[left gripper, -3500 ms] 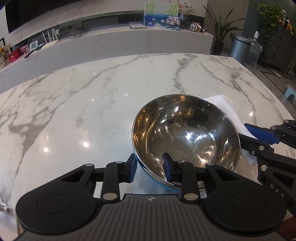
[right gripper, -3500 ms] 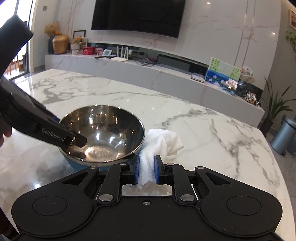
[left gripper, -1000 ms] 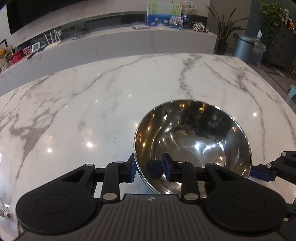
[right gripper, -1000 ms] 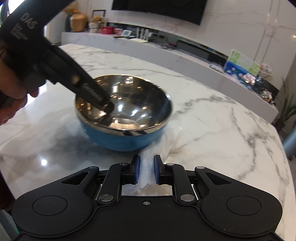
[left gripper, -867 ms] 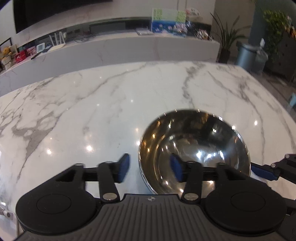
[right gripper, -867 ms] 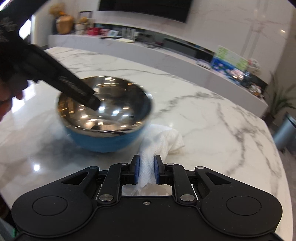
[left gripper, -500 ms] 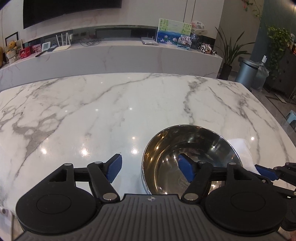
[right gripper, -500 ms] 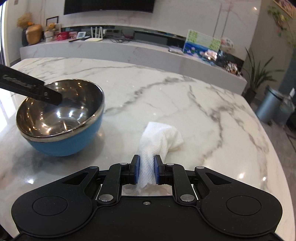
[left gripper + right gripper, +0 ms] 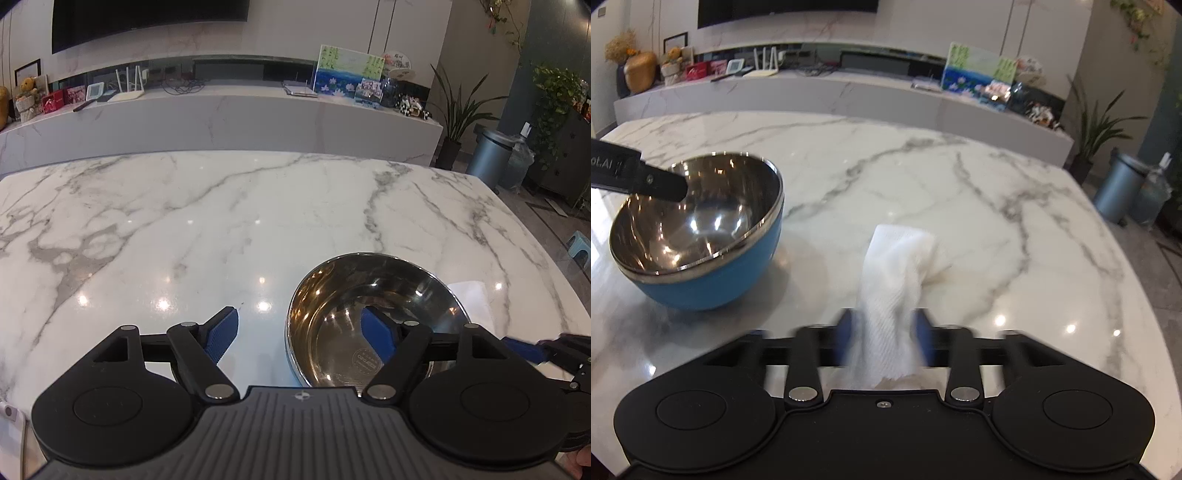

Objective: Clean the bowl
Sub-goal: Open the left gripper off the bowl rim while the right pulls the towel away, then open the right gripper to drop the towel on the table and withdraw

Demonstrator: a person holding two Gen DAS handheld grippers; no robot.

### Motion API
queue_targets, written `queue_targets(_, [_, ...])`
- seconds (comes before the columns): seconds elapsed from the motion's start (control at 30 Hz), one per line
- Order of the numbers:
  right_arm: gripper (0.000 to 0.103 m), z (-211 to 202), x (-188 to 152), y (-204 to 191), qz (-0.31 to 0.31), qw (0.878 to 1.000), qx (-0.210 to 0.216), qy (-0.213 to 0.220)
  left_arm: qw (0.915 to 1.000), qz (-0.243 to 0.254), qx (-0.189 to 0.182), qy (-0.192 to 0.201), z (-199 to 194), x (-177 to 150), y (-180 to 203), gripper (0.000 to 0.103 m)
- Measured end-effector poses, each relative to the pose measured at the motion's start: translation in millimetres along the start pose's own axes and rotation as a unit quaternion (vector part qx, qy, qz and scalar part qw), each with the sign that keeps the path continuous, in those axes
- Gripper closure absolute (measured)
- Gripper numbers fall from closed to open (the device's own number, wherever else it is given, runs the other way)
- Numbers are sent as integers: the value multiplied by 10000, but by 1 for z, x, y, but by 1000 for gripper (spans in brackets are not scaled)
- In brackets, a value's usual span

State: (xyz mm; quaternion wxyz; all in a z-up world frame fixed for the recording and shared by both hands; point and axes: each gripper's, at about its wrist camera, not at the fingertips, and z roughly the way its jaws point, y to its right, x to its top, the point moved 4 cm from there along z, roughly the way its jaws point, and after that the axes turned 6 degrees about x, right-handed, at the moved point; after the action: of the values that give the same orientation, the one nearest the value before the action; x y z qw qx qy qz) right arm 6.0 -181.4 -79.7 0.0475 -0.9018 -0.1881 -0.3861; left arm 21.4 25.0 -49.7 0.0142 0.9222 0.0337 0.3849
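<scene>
Our left gripper (image 9: 299,334) is spread wide, one finger outside the bowl (image 9: 373,317) and the other hanging inside it, gripping nothing. Our right gripper (image 9: 884,341) has the tissue (image 9: 897,284) between its fingers, but they are blurred, so we cannot tell whether they clamp it or are parting. The tissue's far end seems to rest on the table (image 9: 997,206).

The bowl sits upright on the marble, steel inside and blue outside, to the left of the tissue and apart from it. Its inside shines, with no visible dirt or water, so we judge the wiping finished or nearly so. What seems left is to lay the tissue down and draw both tools away.

Little else is near: the marble around the bowl is bare. A counter (image 9: 221,114) with small items stands well beyond the table, with a bin (image 9: 489,157) and plants off to the right. Only the left finger inside the bowl could catch the rim.
</scene>
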Motion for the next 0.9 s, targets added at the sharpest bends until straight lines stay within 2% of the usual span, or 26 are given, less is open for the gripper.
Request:
queue_targets(0.17, [44, -22, 8, 0, 295, 9994, -64, 190, 9999, 30, -123, 108, -11, -2, 3, 23])
queue_targets(0.27, [29, -33, 12, 2, 546, 9982, -28, 235, 9996, 61, -218, 192, -19, -3, 6, 19])
queue_targets(0.33, [12, -38, 13, 3, 673, 9974, -16, 250, 9995, 125, -204, 200, -22, -5, 9, 17])
queue_targets(0.4, [6, -44, 15, 2, 833, 9962, -10, 258, 9994, 163, -197, 212, -26, -9, 11, 17])
queue_targets(0.53, [6, -55, 9, -5, 1048, 9944, -70, 147, 9992, 180, -235, 256, -34, -16, 16, 17])
queue_targets(0.7, [5, -60, 2, -16, 916, 9955, -214, 125, 9992, 228, -96, 314, -43, -25, 16, 15])
queue_targets(0.9, [5, -58, -3, -14, 1075, 9935, -341, 126, 9995, 250, -72, 173, -41, -30, 15, 15])
